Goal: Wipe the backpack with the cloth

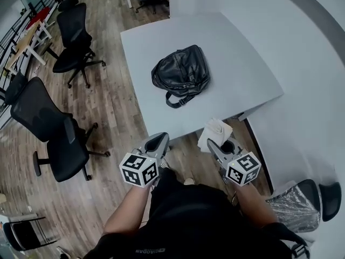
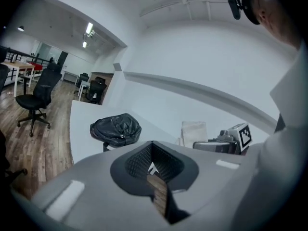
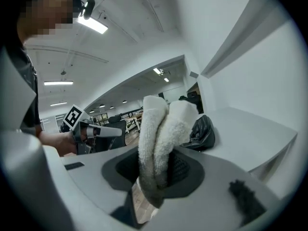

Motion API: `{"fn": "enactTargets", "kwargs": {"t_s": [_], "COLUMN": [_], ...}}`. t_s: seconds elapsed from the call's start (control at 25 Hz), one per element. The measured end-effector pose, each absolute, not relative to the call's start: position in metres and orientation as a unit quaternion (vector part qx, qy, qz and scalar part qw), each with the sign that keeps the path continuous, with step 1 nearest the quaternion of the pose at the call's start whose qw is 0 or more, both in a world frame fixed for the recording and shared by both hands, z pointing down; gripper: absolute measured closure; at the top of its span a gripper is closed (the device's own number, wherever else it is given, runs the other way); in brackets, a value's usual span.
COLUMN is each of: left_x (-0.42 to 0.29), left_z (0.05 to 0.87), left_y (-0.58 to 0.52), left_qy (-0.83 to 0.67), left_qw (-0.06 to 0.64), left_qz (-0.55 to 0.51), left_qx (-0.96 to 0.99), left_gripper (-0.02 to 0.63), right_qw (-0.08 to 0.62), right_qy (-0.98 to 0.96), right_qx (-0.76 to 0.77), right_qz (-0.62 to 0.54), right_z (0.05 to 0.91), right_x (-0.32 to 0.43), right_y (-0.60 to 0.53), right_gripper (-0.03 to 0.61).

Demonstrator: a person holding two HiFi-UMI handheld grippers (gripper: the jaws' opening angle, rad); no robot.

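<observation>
Clamps cloth [image 3: 161, 129] in right gripper [image 3: 156, 177]; shows left gripper [image 2: 153, 170] closed on nothing. Puts both short of backpack [image 1: 180, 72], flat on table [image 1: 242, 80], dead ahead, long axis running away, strap end nearest.

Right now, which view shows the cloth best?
The right gripper view: the cloth fills the centre, close up, folded, clamped in the right tongs. The head view shows the cloth small from above; the left gripper view, a pale patch far off.

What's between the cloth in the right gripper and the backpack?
Just bare white tabletop, seen in the head view. The cloth, clamped in the right gripper, is at the near edge; the backpack lies mid-table.
</observation>
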State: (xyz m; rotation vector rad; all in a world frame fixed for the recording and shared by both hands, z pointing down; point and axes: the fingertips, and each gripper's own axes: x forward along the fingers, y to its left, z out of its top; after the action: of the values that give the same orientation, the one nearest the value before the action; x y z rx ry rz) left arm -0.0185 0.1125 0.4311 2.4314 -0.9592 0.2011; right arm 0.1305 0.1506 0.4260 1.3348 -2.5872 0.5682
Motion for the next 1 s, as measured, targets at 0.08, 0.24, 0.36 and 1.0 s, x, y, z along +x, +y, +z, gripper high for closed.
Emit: {"fn": "enactTargets", "kwargs": {"t_s": [0.08, 0.24, 0.36, 1.0], "left_x": [-0.006, 0.014, 0.019, -0.029], "left_z": [0.435, 0.438, 0.434, 0.414], "left_y": [0.139, 0.183, 0.192, 0.197], "left_qy": [-0.352, -0.346, -0.342, -0.311], "left_qw": [0.231, 0.181, 0.187, 0.188], "left_qz": [0.100, 0.146, 0.143, 0.132], "left_qx": [0.902, 0.909, 0.910, 0.922], "left_gripper": [0.607, 0.607, 0.607, 0.607], "right_qw": [0.086, 0.081, 0.081, 0.073], "right_qy": [-0.872, -0.876, -0.880, -0.865], "right_qx": [0.442, 0.431, 0.423, 0.456], "right_qz": [0.194, 0.200, 0.201, 0.196], "right_z": [0.428, 0.429, 0.432, 0.422], "right_x": [0.132, 0.132, 0.132, 0.082], "right_y": [0.167, 0.194, 0.202, 0.221], "right_gripper": [0.468, 0.466, 0.466, 0.468]}}
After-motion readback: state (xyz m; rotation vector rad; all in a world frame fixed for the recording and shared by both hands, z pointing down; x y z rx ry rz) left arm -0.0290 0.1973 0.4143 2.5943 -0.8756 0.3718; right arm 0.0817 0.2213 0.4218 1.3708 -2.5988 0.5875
